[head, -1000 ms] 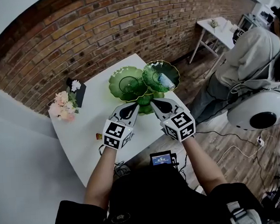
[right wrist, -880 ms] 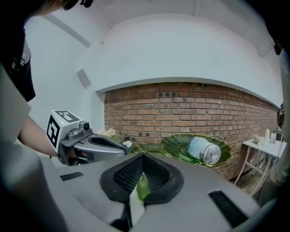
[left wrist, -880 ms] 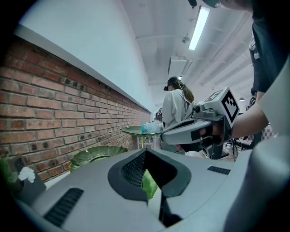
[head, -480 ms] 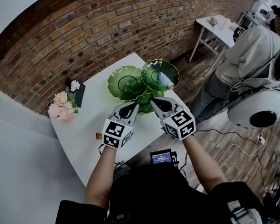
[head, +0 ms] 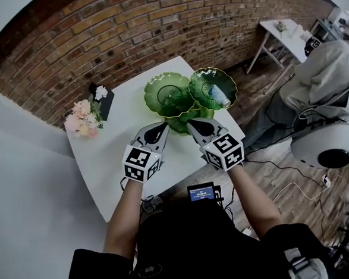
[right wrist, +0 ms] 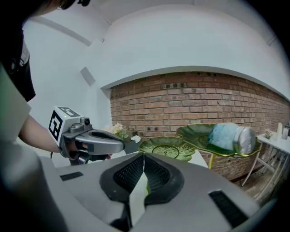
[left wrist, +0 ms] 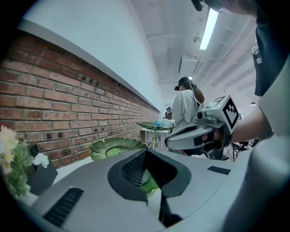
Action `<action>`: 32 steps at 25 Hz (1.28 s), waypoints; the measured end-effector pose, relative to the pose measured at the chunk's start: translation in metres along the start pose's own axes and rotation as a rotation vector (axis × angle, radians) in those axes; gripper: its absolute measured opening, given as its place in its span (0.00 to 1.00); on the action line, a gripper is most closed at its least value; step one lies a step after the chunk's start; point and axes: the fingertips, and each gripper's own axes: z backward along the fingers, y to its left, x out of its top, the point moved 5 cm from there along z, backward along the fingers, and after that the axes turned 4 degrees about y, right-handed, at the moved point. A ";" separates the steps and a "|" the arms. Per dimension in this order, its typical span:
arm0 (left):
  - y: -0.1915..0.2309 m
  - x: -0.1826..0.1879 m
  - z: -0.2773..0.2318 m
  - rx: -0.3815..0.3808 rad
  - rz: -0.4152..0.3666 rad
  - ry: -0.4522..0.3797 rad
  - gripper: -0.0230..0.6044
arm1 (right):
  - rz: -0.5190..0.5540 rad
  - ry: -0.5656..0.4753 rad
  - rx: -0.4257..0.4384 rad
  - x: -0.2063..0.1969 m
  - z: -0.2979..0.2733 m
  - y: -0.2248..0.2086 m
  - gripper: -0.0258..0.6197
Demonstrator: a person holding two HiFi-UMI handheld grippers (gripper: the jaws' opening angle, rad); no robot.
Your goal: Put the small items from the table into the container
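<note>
A green leaf-shaped tiered dish stands at the table's far right: a lower dish [head: 170, 95] [left wrist: 115, 147] [right wrist: 166, 147] and a raised dish [head: 212, 87] [right wrist: 204, 133]. A pale blue jar [head: 219, 94] [right wrist: 231, 138] with a silvery lid lies on its side in the raised dish. My left gripper [head: 163, 126] [left wrist: 146, 174] [right wrist: 122, 146] and right gripper [head: 191, 124] [right wrist: 143, 167] [left wrist: 171, 140] hover side by side just short of the dishes. Both are shut with nothing between the jaws. I see no loose small item on the white table [head: 131, 118].
A pink and white flower bunch [head: 80, 118] [left wrist: 11, 158] and a black card holder [head: 103, 99] sit at the table's far left. A person in a grey top [head: 319, 72], a white round device [head: 327, 143] and a small side table [head: 280, 30] are to the right. Cables lie on the wooden floor.
Both grippers have drifted slightly left over the table and stayed shut. The head view has shifted. The small yellow item at the table's near left edge is now hidden behind the left gripper's cube.
</note>
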 end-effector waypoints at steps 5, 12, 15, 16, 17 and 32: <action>0.023 -0.025 0.027 0.092 0.056 0.033 0.05 | 0.005 0.049 0.102 -0.009 -0.035 0.022 0.07; 0.036 -0.073 0.061 0.169 0.148 0.097 0.05 | 0.007 0.155 0.269 -0.036 -0.085 0.065 0.11; 0.038 -0.090 0.071 0.190 0.187 0.119 0.05 | 0.014 0.218 0.329 -0.053 -0.103 0.081 0.22; 0.039 -0.095 0.074 0.196 0.199 0.127 0.05 | 0.018 0.237 0.344 -0.060 -0.108 0.086 0.24; 0.039 -0.101 0.077 0.202 0.211 0.133 0.05 | 0.022 0.256 0.358 -0.066 -0.113 0.091 0.26; 0.042 -0.132 0.097 0.213 0.273 0.183 0.05 | 0.092 0.439 0.365 -0.134 -0.150 0.123 0.37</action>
